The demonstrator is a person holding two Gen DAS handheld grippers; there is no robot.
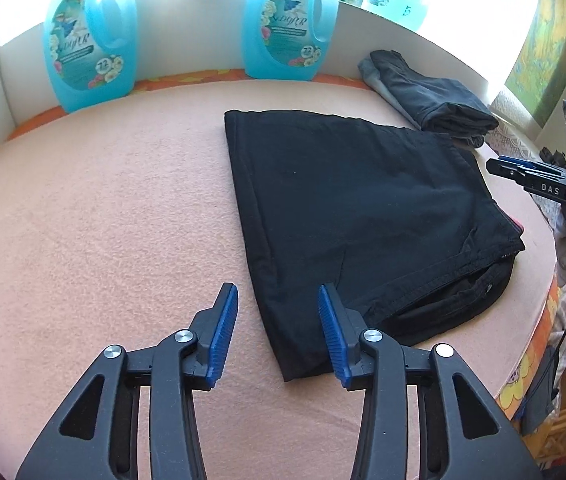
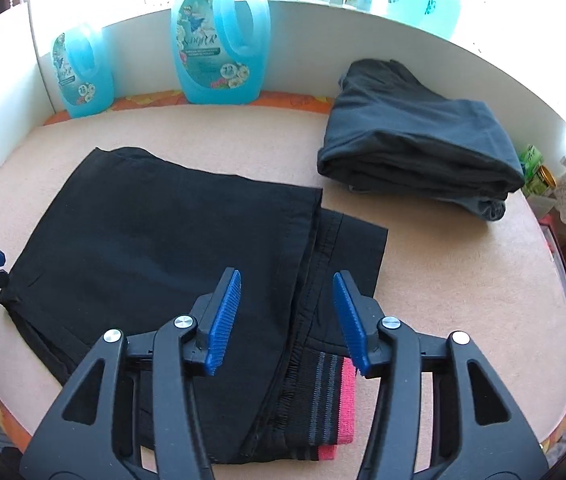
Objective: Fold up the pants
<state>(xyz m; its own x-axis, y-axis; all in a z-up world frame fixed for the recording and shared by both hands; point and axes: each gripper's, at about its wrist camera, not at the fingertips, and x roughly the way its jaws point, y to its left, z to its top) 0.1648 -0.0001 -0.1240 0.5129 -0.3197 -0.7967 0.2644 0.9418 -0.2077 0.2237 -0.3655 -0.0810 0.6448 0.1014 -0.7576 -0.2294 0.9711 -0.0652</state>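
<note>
1. My left gripper (image 1: 278, 336) hangs released over the near corner of the folded black pants (image 1: 355, 216).
2. My right gripper (image 2: 287, 320) is released above their striped waistband (image 2: 325, 408).
3. The pants lie mid-surface (image 1: 103, 220), bare pink left of them; a folded grey stack (image 2: 415, 148) sits well apart.

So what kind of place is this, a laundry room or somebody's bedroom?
Most likely a home laundry-folding spot, though I can't be certain. Black pants lie folded on a peach blanket, a stack of folded dark clothes sits nearby, and blue detergent jugs line the white back wall.
</note>
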